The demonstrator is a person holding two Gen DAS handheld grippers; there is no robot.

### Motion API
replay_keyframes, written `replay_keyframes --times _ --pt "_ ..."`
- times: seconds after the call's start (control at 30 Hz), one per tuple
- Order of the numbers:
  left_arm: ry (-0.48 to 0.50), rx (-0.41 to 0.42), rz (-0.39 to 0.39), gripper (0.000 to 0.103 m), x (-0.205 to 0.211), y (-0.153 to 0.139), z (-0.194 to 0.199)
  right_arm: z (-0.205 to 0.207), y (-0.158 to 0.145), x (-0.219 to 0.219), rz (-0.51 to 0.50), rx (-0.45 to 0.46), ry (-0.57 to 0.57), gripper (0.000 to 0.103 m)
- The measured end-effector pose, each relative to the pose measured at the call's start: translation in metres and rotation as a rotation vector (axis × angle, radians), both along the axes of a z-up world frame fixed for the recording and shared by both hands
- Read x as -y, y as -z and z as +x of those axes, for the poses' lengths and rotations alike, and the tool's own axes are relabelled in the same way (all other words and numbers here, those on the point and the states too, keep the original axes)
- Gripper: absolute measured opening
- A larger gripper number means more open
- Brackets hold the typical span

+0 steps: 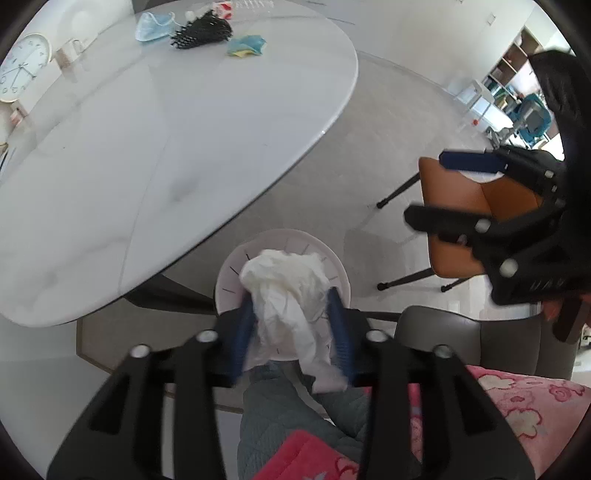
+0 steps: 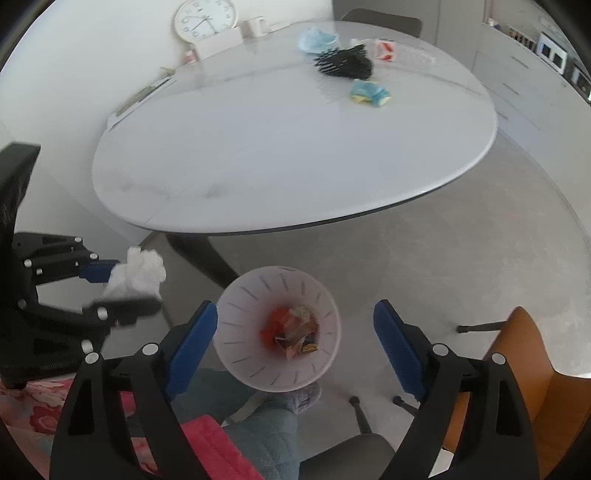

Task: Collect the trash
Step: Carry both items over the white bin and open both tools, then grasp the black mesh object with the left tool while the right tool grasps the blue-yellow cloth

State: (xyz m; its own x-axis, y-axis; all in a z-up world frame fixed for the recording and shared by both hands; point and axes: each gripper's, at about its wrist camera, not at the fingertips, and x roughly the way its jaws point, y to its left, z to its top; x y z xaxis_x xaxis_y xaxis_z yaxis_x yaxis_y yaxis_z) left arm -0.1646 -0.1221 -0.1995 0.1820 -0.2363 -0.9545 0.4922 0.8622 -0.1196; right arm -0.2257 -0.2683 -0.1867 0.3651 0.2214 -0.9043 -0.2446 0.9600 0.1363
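A: Left gripper (image 1: 291, 328), what's it doing?

B: White crumpled tissue (image 1: 288, 295) sits between its blue fingers (image 1: 242, 336), low centre of the left wrist view. Left pad touches the wad; on the right side there's a sliver of gap, so I can't call it a firm clamp. Jaws partly apart, paper possibly slipping free.

A: Why there?

B: It's right above the white bin (image 1: 229, 273) on the floor, just off the edge of the white table (image 1: 147, 166). Pointing steeply down, so the wad should drop in. Looks like a release spot.

A: Right gripper (image 2: 295, 347)?

B: Jaws wide apart, nothing between them. In the right wrist view they frame the bin (image 2: 240, 306) at lower centre, and there's red and yellow wrapper trash (image 2: 295, 328) already at the bottom. My guess: it has nothing left to hold and is free for the next piece.

A: Tissue in that view?

B: Mid left, at the left gripper's (image 2: 122, 288) tips, to the left of the bin rim from that angle. Fisheye, so I trust the left view for alignment.

A: What's left?

B: Upper part of both views: blue face mask (image 1: 153, 24), blue-yellow wrapper (image 1: 245, 46), red-white packet (image 2: 386, 50). Black hairbrush (image 1: 201, 31) likely isn't trash.
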Motion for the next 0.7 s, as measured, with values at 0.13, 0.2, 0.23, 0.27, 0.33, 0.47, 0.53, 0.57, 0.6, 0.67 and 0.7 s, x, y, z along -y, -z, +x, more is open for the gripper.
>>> replay_keyframes --times 0.13,0.2,0.23,0.27,0.33,0.47,0.53,0.57,0.6,0.67,0.7 --pt "0.024 -0.003 -0.012 0.075 0.011 0.001 -0.004 -0.001 -0.001 0.010 -0.007 0.003 0.021 0.087" --pt "0.037 0.002 -0.010 0.083 0.017 0.000 -0.006 -0.002 0.000 0.015 -0.008 0.002 0.031 0.087" --pt "0.038 0.008 -0.001 0.087 0.019 0.000 -0.007 -0.002 0.000 0.017 -0.008 0.001 0.035 0.087" --pt "0.039 0.012 0.003 0.089 0.020 0.000 -0.008 -0.002 0.000 0.020 -0.007 -0.001 0.039 0.087" --pt "0.037 0.015 0.011 0.091 0.022 0.000 -0.009 -0.001 0.001 0.021 -0.005 -0.002 0.044 0.087" --pt "-0.002 0.008 0.018 0.091 0.018 0.000 -0.006 -0.001 0.000 0.022 -0.007 0.005 0.049 0.087" --pt "-0.033 0.004 0.015 0.091 0.015 -0.002 -0.004 -0.001 -0.001 0.023 -0.003 0.009 0.051 0.089" --pt "-0.051 0.007 0.009 0.091 0.012 -0.003 -0.003 -0.001 -0.002 0.022 -0.004 0.011 0.053 0.091" --pt "-0.064 0.012 0.005 0.091 0.009 -0.005 -0.003 -0.001 -0.003 0.022 -0.004 0.014 0.055 0.092" --pt "-0.088 0.026 0.002 0.091 0.005 -0.011 -0.002 0.000 -0.006 0.022 -0.001 0.018 0.053 0.095" --pt "-0.100 0.036 0.004 0.091 0.002 -0.013 0.000 0.001 -0.009 0.022 -0.001 0.020 0.050 0.096"
